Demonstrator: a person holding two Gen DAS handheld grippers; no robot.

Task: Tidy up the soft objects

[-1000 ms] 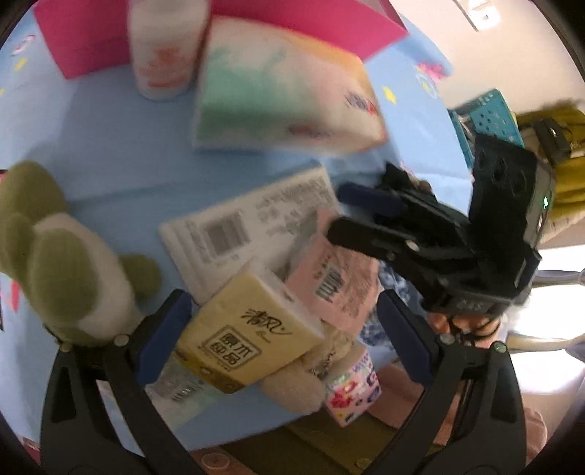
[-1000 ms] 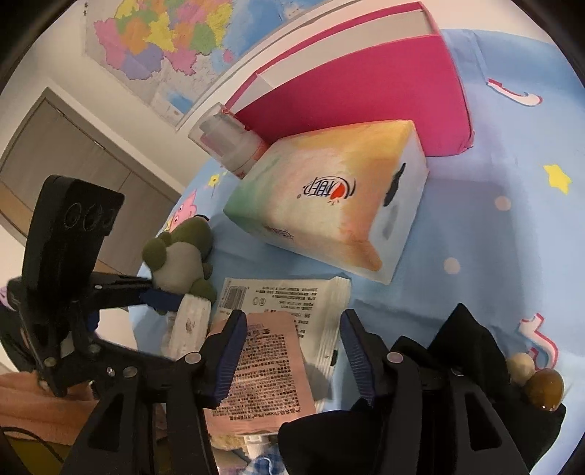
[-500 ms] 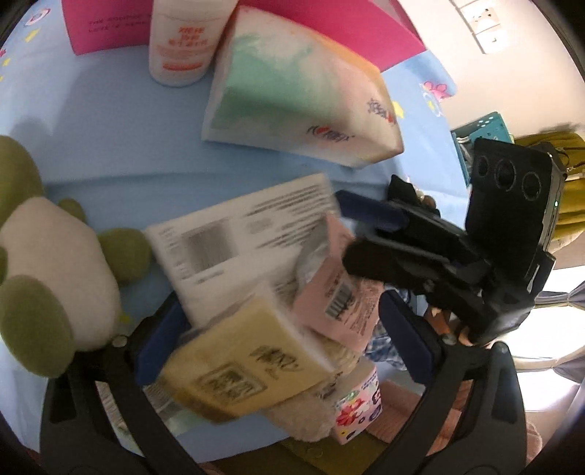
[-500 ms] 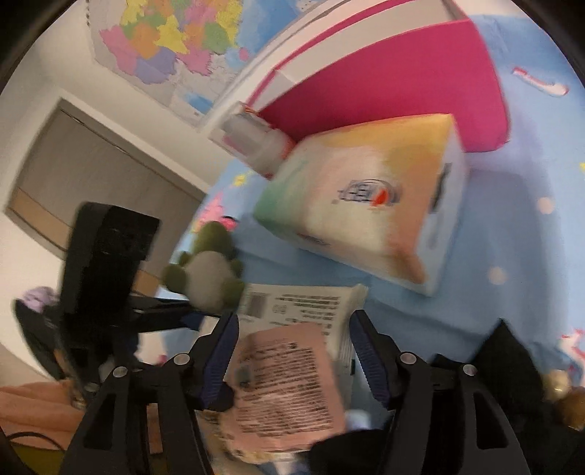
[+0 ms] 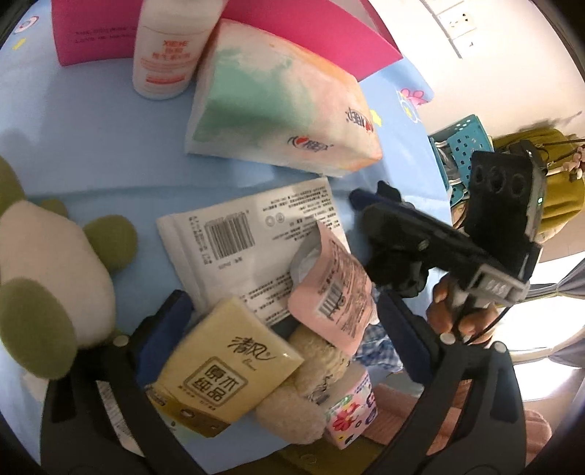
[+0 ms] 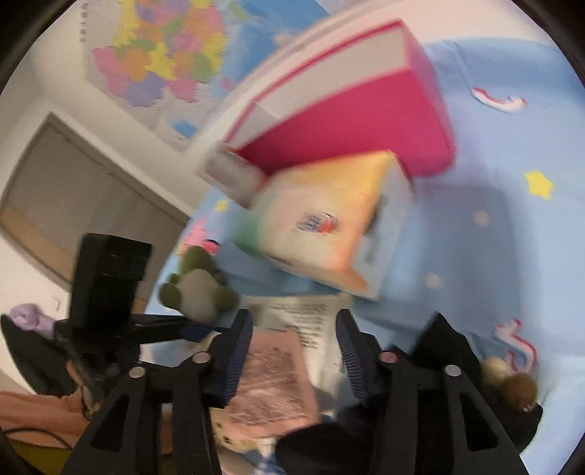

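The left gripper is spread wide, its blue-padded fingers standing either side of a heap of soft things on the blue counter without pinching any. Between them, nearest the camera, lies a yellow tissue pack, tilted, resting against the left pad. Just right of it sits a pink sachet, partly lying on a white flat packet with a barcode that stretches farther out. Under the yellow pack and sachet show a cream fuzzy item and a small floral pack; a scrap of blue checked cloth peeks out near the right finger.

To the left of the heap is a green-and-white plush toy, close beside the left finger. Farther off lies a large pastel tissue pack, with a white bottle to its left and a magenta box behind both.

The right gripper reaches in from the right of the heap. In its own blurred view its fingers are apart, the pink sachet lying between them, the white packet just beyond; whether the pads touch the sachet cannot be told. A black object sits beside its right finger.
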